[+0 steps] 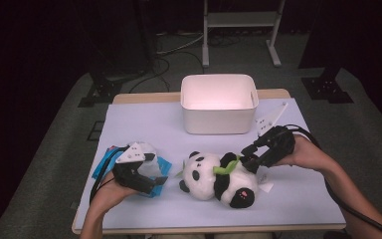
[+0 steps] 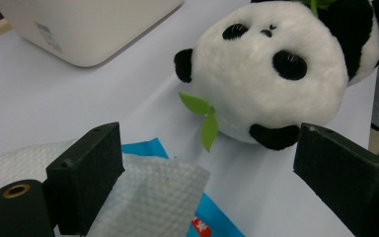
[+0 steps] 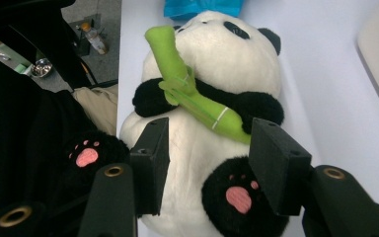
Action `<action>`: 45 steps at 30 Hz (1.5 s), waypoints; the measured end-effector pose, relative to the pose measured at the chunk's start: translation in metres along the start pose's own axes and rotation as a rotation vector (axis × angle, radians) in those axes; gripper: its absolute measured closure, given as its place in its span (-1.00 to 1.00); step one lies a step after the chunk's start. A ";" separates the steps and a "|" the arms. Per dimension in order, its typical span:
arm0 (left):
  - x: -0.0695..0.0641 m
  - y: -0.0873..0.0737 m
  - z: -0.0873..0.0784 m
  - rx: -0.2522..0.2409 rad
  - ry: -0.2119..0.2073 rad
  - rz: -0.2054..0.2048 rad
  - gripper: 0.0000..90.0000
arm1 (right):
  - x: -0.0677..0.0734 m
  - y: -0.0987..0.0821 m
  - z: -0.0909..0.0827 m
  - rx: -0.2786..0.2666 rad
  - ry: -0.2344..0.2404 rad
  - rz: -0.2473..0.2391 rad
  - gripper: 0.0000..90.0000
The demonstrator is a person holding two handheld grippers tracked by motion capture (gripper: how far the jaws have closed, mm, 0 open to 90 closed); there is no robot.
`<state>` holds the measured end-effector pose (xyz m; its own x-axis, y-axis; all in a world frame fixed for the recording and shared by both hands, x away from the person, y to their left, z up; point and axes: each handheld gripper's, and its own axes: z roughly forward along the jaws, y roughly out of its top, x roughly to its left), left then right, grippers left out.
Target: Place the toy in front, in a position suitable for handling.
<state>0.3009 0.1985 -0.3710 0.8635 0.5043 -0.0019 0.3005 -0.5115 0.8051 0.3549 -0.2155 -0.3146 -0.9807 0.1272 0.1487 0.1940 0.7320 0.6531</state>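
One panda (image 1: 218,179), one bin (image 1: 219,103), two grippers.

On the bench (image 1: 144,119), a plush panda (image 1: 218,179) lies on its back, a green bamboo piece on its belly. My right hand-held gripper (image 1: 247,154) sits at its belly, jaws parted. My left hand-held gripper (image 1: 155,183) rests over a blue packet (image 1: 104,162). A white bin (image 1: 219,103) stands behind.
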 end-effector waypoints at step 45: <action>0.045 0.002 -0.012 0.163 -0.106 0.123 -0.30 | 0.000 -0.034 -0.020 -0.022 -0.018 0.050 0.00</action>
<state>0.3353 0.2284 -0.3619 0.9328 0.3598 0.0209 0.2447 -0.6748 0.6963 0.3492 -0.2539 -0.3226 -0.9700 0.1755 0.1681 0.2430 0.7098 0.6612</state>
